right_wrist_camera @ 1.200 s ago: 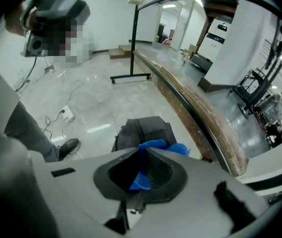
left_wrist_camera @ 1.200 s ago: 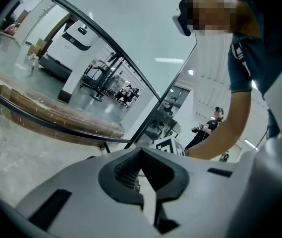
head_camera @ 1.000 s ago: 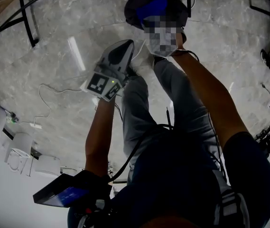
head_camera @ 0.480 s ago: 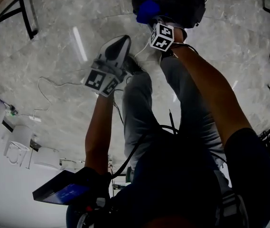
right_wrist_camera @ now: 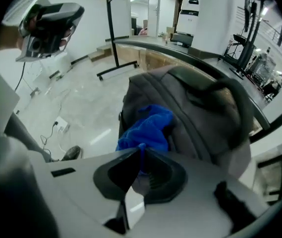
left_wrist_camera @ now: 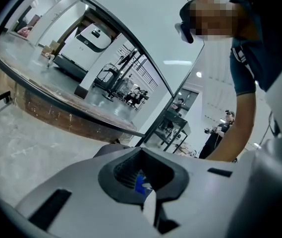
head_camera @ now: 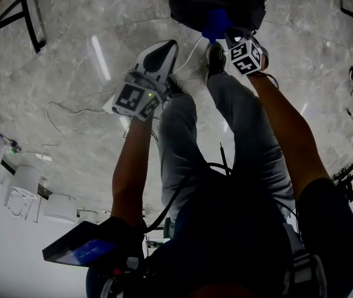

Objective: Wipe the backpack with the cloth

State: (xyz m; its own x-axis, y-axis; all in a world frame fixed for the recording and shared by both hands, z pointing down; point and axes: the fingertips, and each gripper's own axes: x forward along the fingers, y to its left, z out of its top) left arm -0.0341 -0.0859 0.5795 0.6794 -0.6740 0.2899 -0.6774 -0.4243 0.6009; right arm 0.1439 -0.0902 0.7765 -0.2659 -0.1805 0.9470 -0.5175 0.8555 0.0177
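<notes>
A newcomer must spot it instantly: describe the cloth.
Find the dark grey backpack seen against the pale marble floor. Against its front lies the cloth, pinched in the jaws of the right gripper. It is the only bright blue, crumpled thing there, amid grey fabric and pale gripper shells.

The backpack (head_camera: 188, 2) is cut off by the top edge of the head view, and its base is hidden behind the right gripper (right_wrist_camera: 141, 153) in that gripper's view. The cloth (right_wrist_camera: 148, 128) has its lower end hidden between the closed jaws. A blue speck (left_wrist_camera: 141, 184) past the left gripper (left_wrist_camera: 141, 156) is too small to tell.
</notes>
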